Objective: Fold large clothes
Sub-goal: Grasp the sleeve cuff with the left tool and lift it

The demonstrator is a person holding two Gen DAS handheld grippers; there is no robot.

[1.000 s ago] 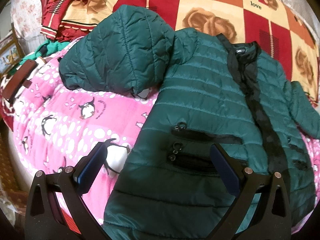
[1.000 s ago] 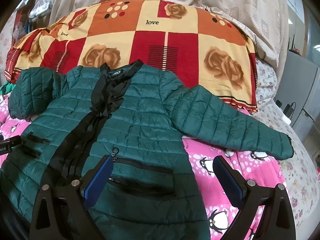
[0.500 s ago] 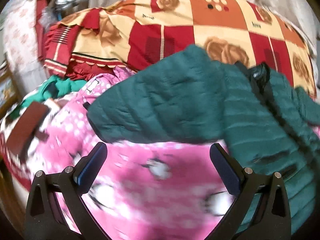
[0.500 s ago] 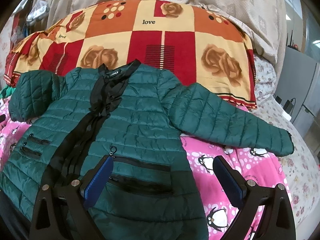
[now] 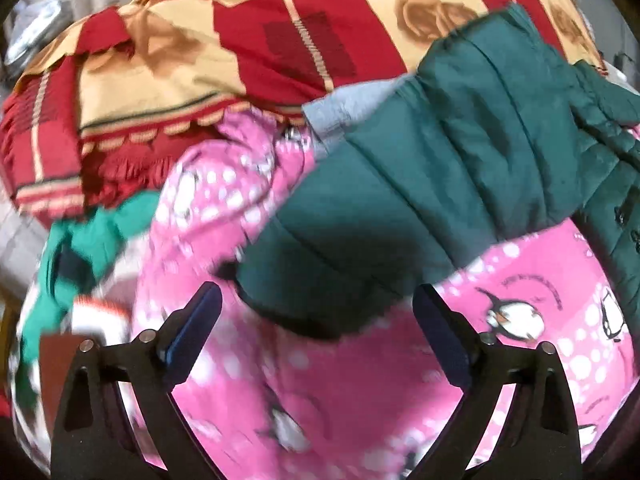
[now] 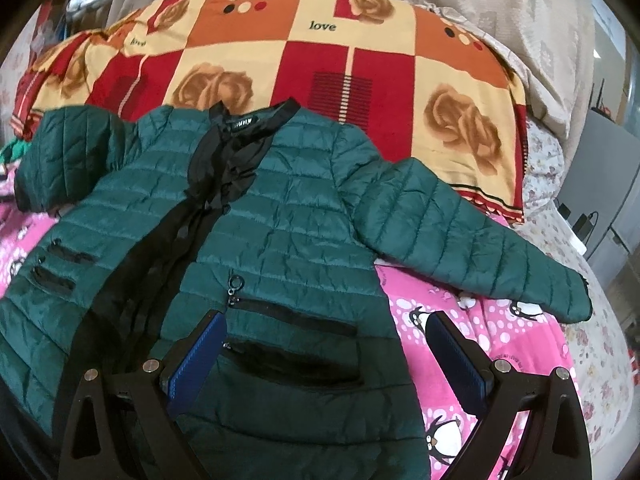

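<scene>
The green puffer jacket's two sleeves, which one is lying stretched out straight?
The sleeve on the right of the right wrist view: it lies extended across the pink penguin blanket. The other sleeve is bunched up short beside the jacket's shoulder.

A bed (image 6: 560, 168) with a floral sheet is carrying everything. A pink penguin-print blanket (image 6: 472, 320) is covering its near part, filling the lower right of the right wrist view. A red, orange and cream rose-patterned blanket (image 6: 320, 60) is lying across the upper middle. A green quilted jacket (image 6: 280, 216) is lying spread face up on both blankets, one sleeve reaching toward the right edge. Bright green cloth (image 5: 100, 236) is lying bunched at the left of the left wrist view.
</scene>
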